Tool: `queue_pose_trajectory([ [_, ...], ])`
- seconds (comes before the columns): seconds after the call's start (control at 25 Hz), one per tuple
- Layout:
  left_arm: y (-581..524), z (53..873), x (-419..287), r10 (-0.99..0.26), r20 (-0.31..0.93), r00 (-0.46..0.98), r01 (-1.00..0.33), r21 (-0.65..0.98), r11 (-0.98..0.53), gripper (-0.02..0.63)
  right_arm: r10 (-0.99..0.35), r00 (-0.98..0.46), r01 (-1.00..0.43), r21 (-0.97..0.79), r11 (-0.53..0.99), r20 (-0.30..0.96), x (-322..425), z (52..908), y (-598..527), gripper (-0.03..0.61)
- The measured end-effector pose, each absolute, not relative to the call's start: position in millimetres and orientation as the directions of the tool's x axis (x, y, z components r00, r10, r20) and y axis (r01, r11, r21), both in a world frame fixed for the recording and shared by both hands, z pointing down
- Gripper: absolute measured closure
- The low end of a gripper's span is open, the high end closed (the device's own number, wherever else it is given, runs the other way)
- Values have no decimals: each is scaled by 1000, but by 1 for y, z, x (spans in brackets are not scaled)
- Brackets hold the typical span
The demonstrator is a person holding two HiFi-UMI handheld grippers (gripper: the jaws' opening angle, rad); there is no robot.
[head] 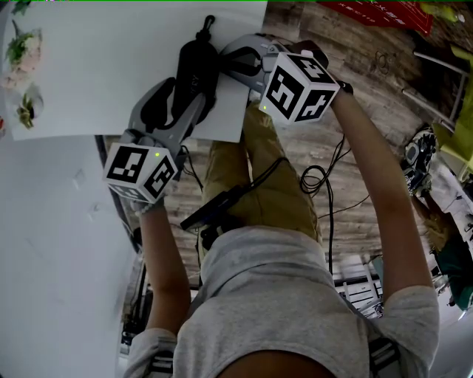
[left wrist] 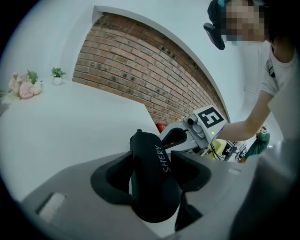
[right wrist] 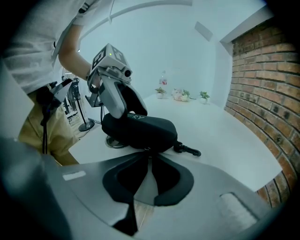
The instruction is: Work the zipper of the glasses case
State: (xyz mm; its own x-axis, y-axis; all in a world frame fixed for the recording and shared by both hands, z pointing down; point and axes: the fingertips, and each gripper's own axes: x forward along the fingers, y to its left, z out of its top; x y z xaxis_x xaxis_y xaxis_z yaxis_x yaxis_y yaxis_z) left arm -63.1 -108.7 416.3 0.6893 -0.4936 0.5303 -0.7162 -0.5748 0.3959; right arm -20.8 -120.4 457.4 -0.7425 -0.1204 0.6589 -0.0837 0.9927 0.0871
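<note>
A black glasses case (head: pixel 198 65) lies at the near edge of the white table (head: pixel 111 44), its clip (head: pixel 209 22) pointing away. In the left gripper view the case (left wrist: pixel 152 187) bears white lettering and fills the gap between the jaws. My left gripper (head: pixel 179 103) is shut on its near end. My right gripper (right wrist: pixel 148 151) comes in from the side, its tips pinched together on the zipper pull (right wrist: pixel 147 149) at the seam of the case (right wrist: pixel 140 127). The clip (right wrist: pixel 188 150) lies on the table to the right.
Flowers (head: pixel 22 52) and a small potted plant (left wrist: pixel 57 75) stand at the table's far side by a brick wall (left wrist: pixel 140 70). The table edge (head: pixel 222 138) runs just under the case. Cables (head: pixel 318 177) lie on the wood floor below.
</note>
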Motion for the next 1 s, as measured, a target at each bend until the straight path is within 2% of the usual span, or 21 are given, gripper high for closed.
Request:
queue_pose_trajectory([
  [0.4,-108,416,-63,-498,541,678,-725,380,-574,344,-180,-719,-116,139,983,671,-11,453,-119,548],
  [0.68,-108,417,-63,-503,549,667,-734,366,-572,344,-252,-682,-115,240,964,686,-9,451,-118,552],
  [1.0,-109,419,-62,-507,558,657,-740,351,-573,344,-312,-663,-47,378,925,680,-11,444,-110,575],
])
